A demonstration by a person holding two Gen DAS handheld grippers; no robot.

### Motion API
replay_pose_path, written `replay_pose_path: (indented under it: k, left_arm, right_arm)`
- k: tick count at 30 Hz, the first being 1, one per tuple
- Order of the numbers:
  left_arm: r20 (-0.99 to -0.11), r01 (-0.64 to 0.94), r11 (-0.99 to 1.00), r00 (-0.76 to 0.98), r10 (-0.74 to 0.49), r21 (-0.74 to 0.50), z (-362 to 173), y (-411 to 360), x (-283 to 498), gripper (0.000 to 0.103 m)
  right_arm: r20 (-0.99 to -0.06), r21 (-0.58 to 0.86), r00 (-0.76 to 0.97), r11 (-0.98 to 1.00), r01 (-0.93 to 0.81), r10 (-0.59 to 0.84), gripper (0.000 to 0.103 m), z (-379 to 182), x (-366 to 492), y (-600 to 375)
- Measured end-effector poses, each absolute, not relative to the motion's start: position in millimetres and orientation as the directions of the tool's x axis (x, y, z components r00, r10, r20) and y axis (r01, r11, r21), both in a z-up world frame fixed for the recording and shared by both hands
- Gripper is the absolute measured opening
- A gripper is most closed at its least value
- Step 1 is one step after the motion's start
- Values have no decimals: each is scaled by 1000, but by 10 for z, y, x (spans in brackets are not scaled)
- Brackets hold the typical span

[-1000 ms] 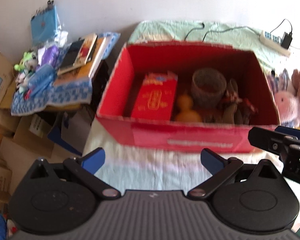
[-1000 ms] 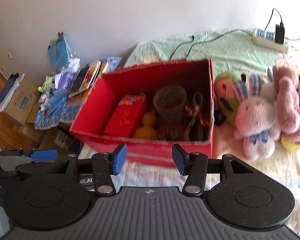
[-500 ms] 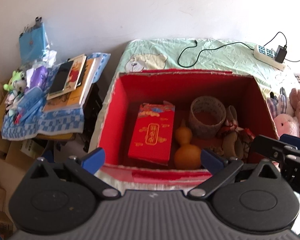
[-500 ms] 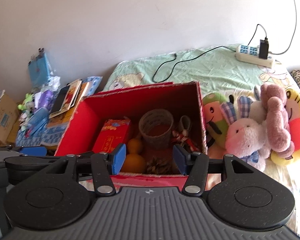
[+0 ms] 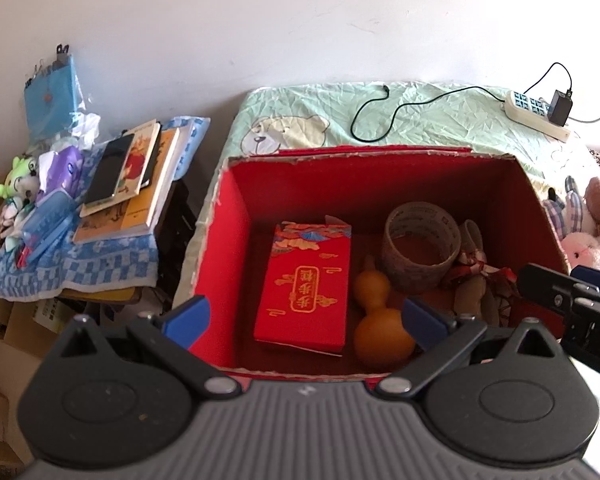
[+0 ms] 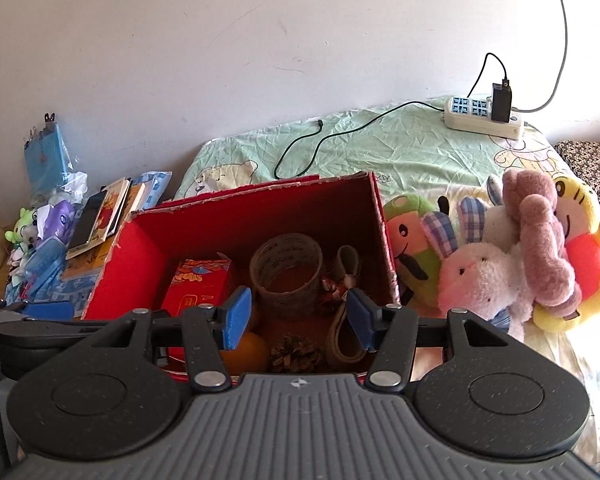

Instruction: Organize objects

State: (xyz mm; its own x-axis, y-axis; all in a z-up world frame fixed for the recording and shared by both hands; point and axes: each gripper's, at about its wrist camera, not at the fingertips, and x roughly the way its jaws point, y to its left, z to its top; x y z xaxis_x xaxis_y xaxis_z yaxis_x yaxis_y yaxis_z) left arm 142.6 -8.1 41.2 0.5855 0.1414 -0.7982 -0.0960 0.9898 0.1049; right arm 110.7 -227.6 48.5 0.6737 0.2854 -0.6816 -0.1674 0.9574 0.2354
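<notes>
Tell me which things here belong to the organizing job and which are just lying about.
Likely job:
red box
red packet
gourd
tape roll
pine cone
stuffed toys beside the box
left gripper and right gripper, both open, empty

Probably lying about:
power strip
books
blue checked cloth

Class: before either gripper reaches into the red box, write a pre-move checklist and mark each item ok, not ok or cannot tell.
1. Left gripper open, nothing between its fingers: ok.
2. Right gripper open and empty: ok.
3. Red box open-topped, no lid in the way: ok.
4. Gourd free of other items: not ok, it lies against the red packet.
5. Pine cone reachable: ok.
6. Which item goes first: cannot tell.
</notes>
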Motion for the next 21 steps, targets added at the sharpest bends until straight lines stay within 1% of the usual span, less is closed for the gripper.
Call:
replay_pose_path:
  k: [14,21]
  left_arm:
    - [-799,-66,994,592,109,87,282,56,1374,101]
    - [-802,-94,991,583,131,93,274,92,1362,101]
  right_arm:
    - [-698,132,693,983,-127,183,56,389,1108,-2075]
    - [-697,103,698,986,-128,163,57,412,1154,-2051]
